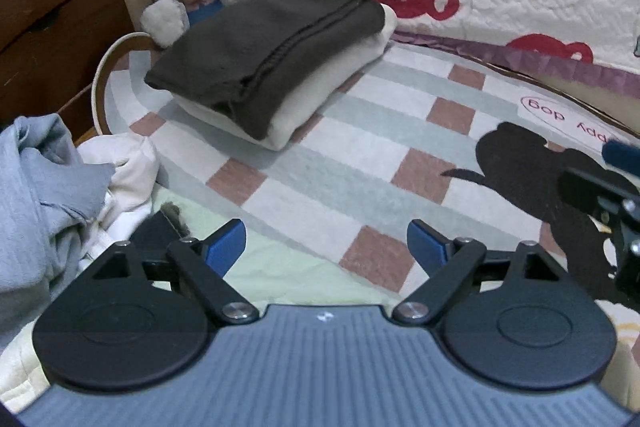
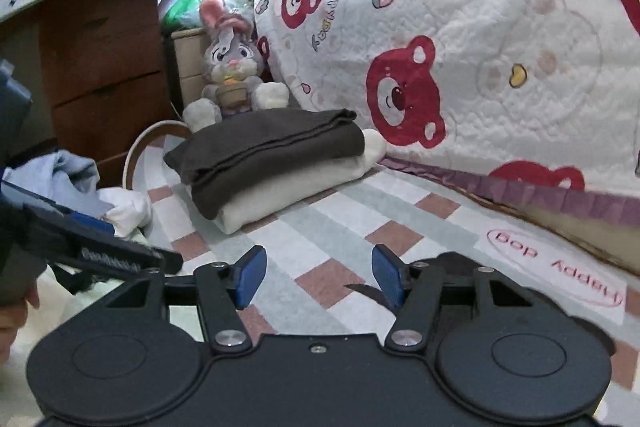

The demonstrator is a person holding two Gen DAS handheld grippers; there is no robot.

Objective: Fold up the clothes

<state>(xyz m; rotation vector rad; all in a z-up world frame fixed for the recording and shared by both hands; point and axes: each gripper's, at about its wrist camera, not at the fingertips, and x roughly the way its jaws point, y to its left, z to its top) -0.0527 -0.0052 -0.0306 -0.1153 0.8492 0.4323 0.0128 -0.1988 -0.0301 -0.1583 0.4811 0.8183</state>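
Progress, judged from the stack ahead: two garments done, a dark brown folded piece [image 1: 260, 59] lying on top of a cream folded piece [image 1: 296, 115], both well ahead of the left claw [image 1: 326, 247] and slightly to its left; same stack ahead of the right claw [image 2: 319, 277], brown over cream [image 2: 296, 187], squared and resting on the checked mat [image 1: 360, 163].

Left to do, probably: a loose heap off to the left claw's left side, with a pale blue-grey garment [image 1: 44, 195] crumpled over a white one [image 1: 128, 163], unfolded; more cream cloth under and behind the claw, extent unclear.

Left claw: jaws spread wide, nothing between the blue pads [image 1: 226, 247], only mat and pale green cloth below. Right claw: jaws likewise apart, empty, bare mat between the pads [image 2: 252, 277]; neither touching any clothing.

Hard to make out: how many pieces sit in the heap, since cut off by the frame edge and by the claw body; a dark furry scrap [image 1: 174, 215] just beside the left pad, identity uncertain; black dog print on the mat partly covered by the right claw; plush rabbit [image 2: 232, 67] and bear-print quilt [image 2: 480, 67] beyond the stack, no part of the job.
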